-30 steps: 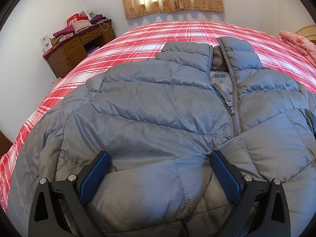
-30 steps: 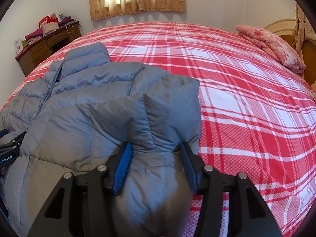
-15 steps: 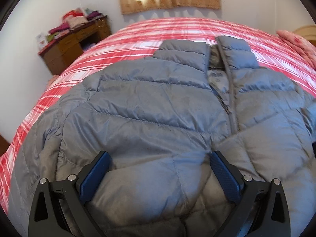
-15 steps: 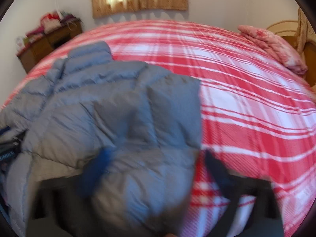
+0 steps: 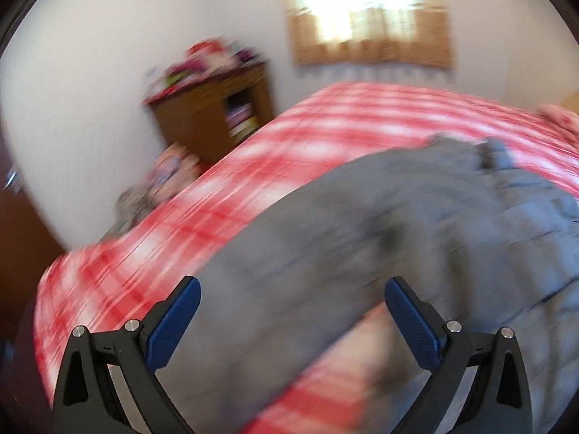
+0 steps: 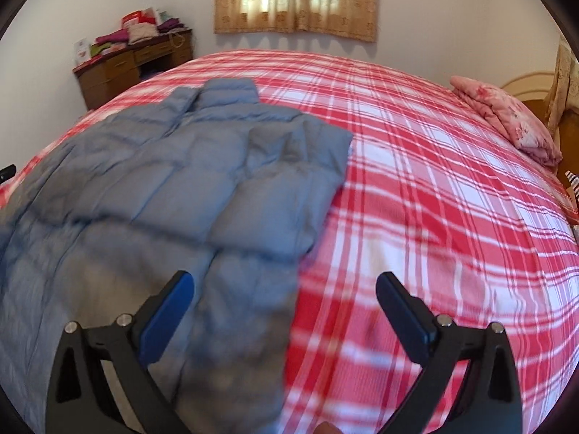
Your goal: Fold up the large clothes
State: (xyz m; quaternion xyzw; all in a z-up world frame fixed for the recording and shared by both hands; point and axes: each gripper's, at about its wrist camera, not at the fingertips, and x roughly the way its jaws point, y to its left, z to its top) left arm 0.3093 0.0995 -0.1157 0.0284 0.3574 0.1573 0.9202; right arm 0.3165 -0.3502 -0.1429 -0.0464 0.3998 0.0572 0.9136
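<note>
Jacket [image 6: 173, 188] flat on bed [image 6: 434, 181], toward 9 o'clock; right sleeve folded across chest, remaining folds pending. Right gripper [image 6: 284, 311] spread wide, nothing grasped. Left gripper [image 5: 291, 311] likewise released, blurred. Free bedspread from 12 to 4 o'clock; pillow [image 6: 506, 123] at 2 o'clock.

White walls [image 6: 434, 18]. Window on the far wall with a tan patterned curtain [image 6: 296, 3], backlit by daylight. Wooden desk [image 6: 134, 68] in the left corner, stacked with folded items. Bed [image 6: 434, 181] with red plaid sheet.
</note>
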